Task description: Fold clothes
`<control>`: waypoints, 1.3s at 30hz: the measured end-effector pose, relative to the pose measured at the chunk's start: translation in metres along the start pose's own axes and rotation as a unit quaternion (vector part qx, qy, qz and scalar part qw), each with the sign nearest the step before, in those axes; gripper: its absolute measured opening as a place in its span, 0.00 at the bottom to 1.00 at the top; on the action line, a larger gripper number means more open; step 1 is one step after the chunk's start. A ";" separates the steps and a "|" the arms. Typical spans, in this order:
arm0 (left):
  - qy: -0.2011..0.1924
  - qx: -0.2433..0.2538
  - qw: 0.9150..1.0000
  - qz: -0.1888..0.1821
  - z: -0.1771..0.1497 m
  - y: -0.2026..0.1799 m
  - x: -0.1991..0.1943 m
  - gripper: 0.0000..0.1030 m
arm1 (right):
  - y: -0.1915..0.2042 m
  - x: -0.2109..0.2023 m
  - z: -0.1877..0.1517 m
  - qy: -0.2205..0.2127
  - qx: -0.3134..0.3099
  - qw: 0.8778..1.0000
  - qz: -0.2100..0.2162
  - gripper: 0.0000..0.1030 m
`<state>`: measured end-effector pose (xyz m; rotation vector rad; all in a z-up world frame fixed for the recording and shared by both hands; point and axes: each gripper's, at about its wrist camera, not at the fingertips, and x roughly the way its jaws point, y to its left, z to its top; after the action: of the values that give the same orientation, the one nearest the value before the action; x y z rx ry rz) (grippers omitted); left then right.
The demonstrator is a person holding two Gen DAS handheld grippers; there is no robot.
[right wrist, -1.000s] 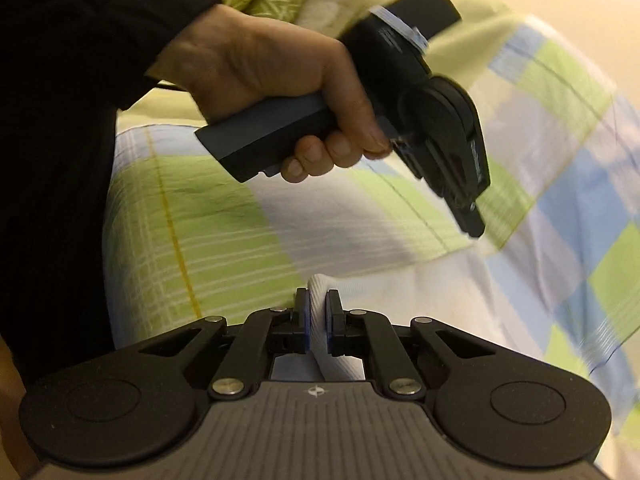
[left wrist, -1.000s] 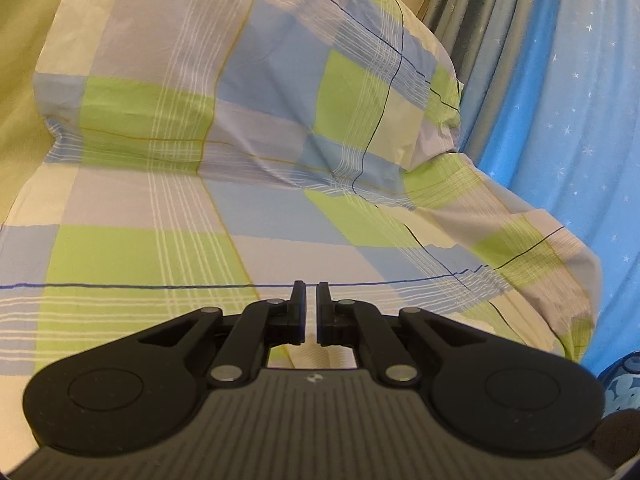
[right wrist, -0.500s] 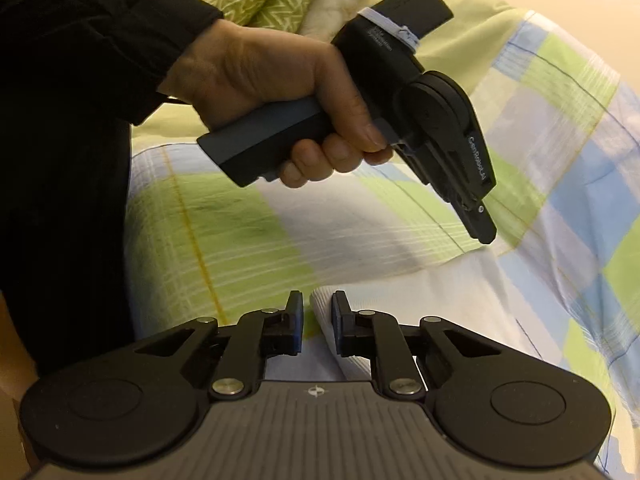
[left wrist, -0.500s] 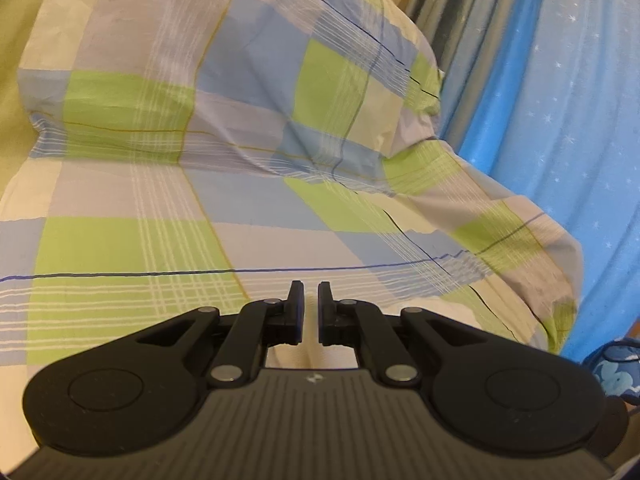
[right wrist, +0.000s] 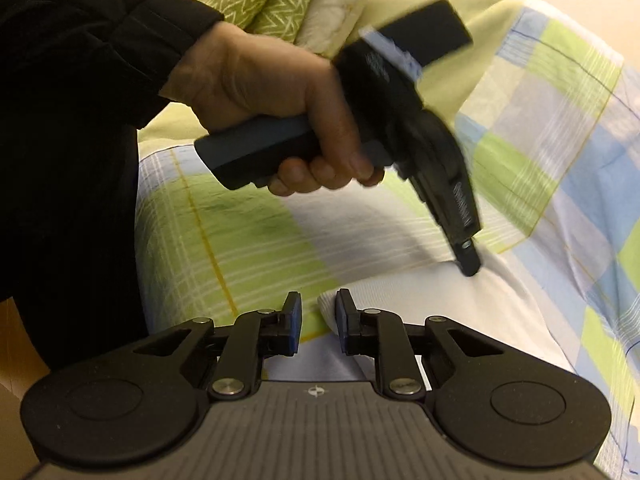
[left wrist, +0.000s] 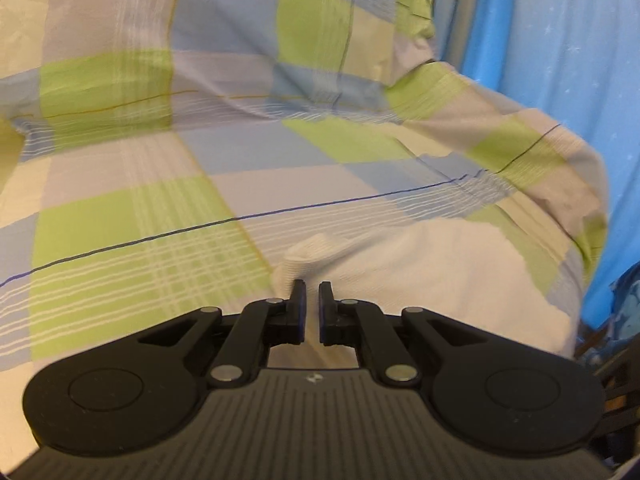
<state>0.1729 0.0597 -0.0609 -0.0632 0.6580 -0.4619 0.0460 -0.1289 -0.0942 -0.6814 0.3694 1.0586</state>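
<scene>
Our right gripper (right wrist: 317, 314) jaws have just parted, freeing the white ribbed cotton garment (right wrist: 432, 304) onto the green-and-blue checked bed sheet (right wrist: 248, 248). Left gripper (left wrist: 309, 306) jaws, narrowly apart, hold nothing; this fold seems laid.

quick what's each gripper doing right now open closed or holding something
Left gripper: jaws slightly apart, empty, over the white cloth.
Right gripper: jaws open, empty, at the cloth's edge.

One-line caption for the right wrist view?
Right gripper open beside the white garment on a checked bedsheet; a hand lowers the left gripper onto it.
</scene>
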 end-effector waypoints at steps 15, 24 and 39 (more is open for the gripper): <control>0.008 0.031 0.999 0.017 0.004 -0.014 0.010 0.08 | -0.090 -0.033 -0.059 0.018 0.304 0.943 -0.137 0.24; -0.003 0.065 0.998 0.017 0.006 -0.032 0.016 0.14 | -0.142 -0.049 -0.067 -0.003 0.349 0.922 -0.167 0.29; -0.037 0.099 0.994 -0.039 0.018 -0.080 0.026 0.16 | -0.169 -0.093 -0.123 -0.042 0.508 0.835 -0.207 0.26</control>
<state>0.1707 -0.0248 -0.0460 0.0823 0.5352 -0.5960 0.1587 -0.3275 -0.0742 0.2525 0.6030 0.3533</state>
